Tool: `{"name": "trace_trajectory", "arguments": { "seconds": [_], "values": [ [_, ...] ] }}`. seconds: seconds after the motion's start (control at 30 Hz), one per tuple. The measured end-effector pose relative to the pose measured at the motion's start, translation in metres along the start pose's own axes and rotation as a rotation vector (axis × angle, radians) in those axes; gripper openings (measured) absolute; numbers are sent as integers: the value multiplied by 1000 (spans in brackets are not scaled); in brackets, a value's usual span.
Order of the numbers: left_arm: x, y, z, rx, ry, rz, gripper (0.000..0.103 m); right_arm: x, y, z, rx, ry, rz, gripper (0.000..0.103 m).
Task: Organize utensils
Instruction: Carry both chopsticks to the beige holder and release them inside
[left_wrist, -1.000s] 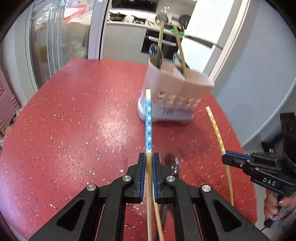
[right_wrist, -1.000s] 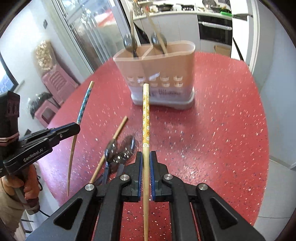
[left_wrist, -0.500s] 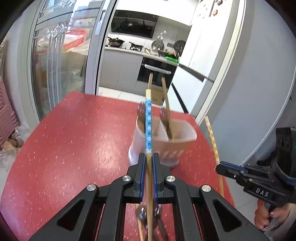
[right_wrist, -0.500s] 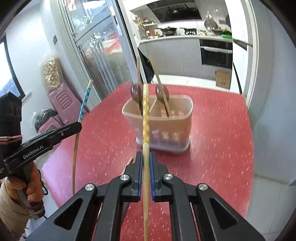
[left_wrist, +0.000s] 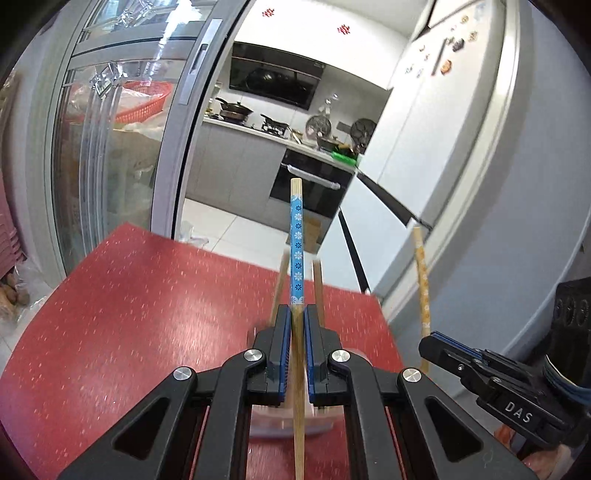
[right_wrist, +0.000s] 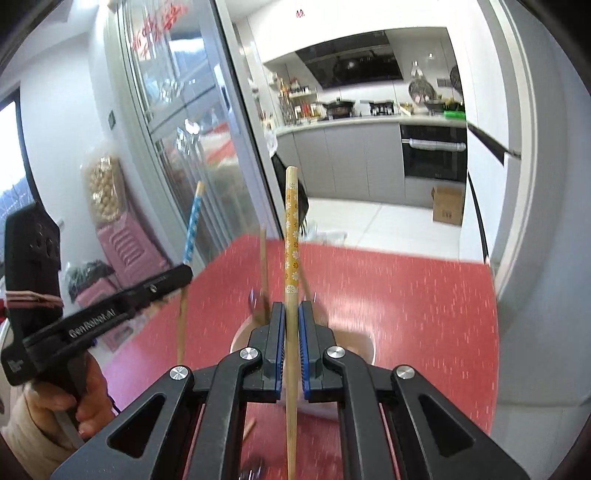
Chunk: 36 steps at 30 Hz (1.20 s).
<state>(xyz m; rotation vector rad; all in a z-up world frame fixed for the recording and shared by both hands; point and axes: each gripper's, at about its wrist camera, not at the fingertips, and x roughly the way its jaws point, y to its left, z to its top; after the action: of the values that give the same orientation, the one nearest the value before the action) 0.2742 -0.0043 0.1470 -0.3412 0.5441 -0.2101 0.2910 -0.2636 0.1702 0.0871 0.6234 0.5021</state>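
Observation:
My left gripper (left_wrist: 295, 314) is shut on a blue-patterned chopstick (left_wrist: 296, 236) that points up and away over the red table (left_wrist: 129, 314). My right gripper (right_wrist: 291, 310) is shut on a yellow-patterned chopstick (right_wrist: 291, 229), held the same way. Each view shows the other gripper off to the side: the right gripper (left_wrist: 428, 341) with the yellow-patterned chopstick (left_wrist: 421, 273), the left gripper (right_wrist: 186, 273) with the blue-patterned chopstick (right_wrist: 192, 225). The pink utensil holder (right_wrist: 354, 341) lies low behind the fingers, blurred, with wooden spoon handles (right_wrist: 263, 266) sticking up from it. Both grippers hang above the holder.
The table ends at a far edge (left_wrist: 221, 254), with the kitchen floor and oven (left_wrist: 314, 188) beyond. A glass sliding door (left_wrist: 110, 147) stands to the left and a white fridge (left_wrist: 443, 129) to the right. A person's hand (right_wrist: 70, 402) grips the left tool.
Both grippers have risen and tilted upward with their chopsticks still held. The holder has dropped low in both views, and the spoons lying on the table have all but left the views.

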Motion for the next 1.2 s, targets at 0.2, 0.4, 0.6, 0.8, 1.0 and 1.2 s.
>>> {"name": "trace_trajectory", "arguments": {
  "seconds": [0.2, 0.4, 0.6, 0.8, 1.0, 1.2],
  "values": [
    [30, 3, 16, -17, -32, 15, 35, 29, -11, 30, 8, -64, -15, 8],
    [59, 8, 22, -23, -60, 22, 35, 62, -16, 37, -22, -107, -42, 8],
    [77, 12, 21, -18, -94, 46, 35, 91, -12, 31, -110, -134, -88, 8],
    [83, 16, 8, 13, -150, 69, 35, 109, -8, 14, -179, -151, -114, 8],
    [81, 9, -10, 75, -156, 97, 35, 118, -3, -13, -236, -148, -127, 8],
    [75, 9, -22, 108, -139, 118, 36, 114, 4, -37, -278, -144, -145, 8]
  ]
}}
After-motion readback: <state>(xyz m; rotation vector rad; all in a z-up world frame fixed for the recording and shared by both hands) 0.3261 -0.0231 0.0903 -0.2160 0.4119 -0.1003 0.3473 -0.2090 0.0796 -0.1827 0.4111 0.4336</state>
